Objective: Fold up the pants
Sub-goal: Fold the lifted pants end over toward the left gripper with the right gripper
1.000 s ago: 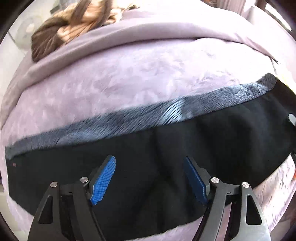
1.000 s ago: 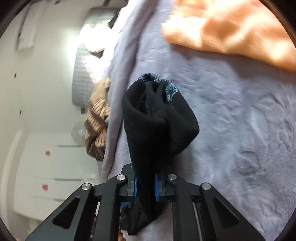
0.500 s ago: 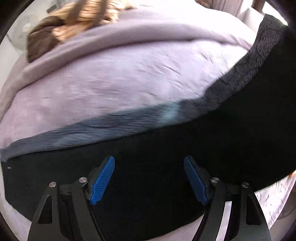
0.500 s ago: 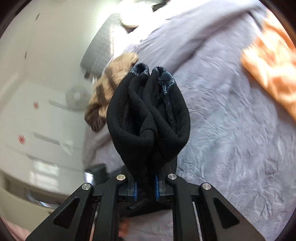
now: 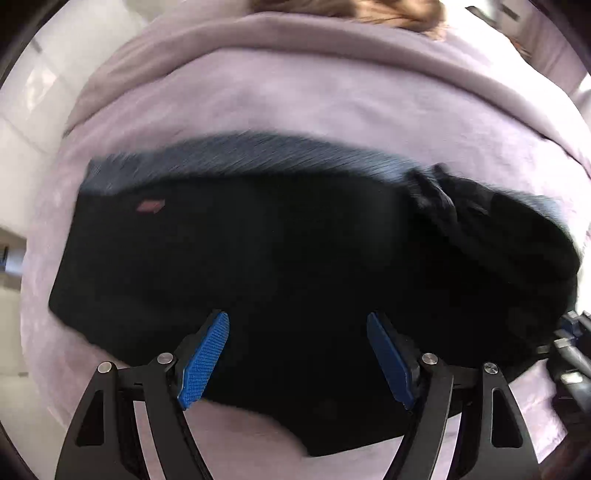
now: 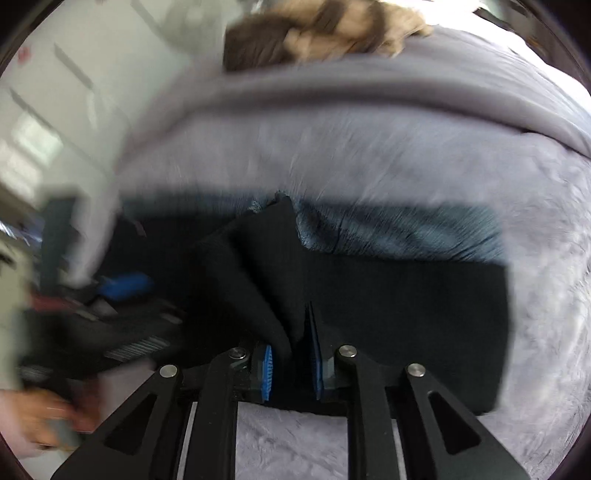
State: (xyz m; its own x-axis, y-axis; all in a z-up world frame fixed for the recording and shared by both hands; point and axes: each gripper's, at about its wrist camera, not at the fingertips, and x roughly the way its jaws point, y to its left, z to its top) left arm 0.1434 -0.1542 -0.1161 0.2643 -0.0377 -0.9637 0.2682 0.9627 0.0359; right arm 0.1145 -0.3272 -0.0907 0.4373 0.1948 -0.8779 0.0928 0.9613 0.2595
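Black pants (image 5: 295,258) with a blue-grey fleece lining lie folded across a lilac blanket. My left gripper (image 5: 297,356) is open and empty, just above the pants' near edge. My right gripper (image 6: 290,363) is shut on a bunched end of the pants (image 6: 258,273) and holds it low over the layer lying flat. In the left wrist view that bunched end (image 5: 480,229) lies at the right, with part of the right gripper's body (image 5: 569,347) at the right edge.
A lilac blanket (image 5: 295,99) covers the bed, with a raised fold along the far side. A brown and tan garment (image 6: 314,33) lies beyond it. A white wall and cabinets (image 6: 55,92) stand at the left. The left gripper's body and the person's hand (image 6: 44,413) show at the lower left.
My right gripper has swung the held end of the pants over to the left and down onto the lower layer. The left gripper stays open above the pants.
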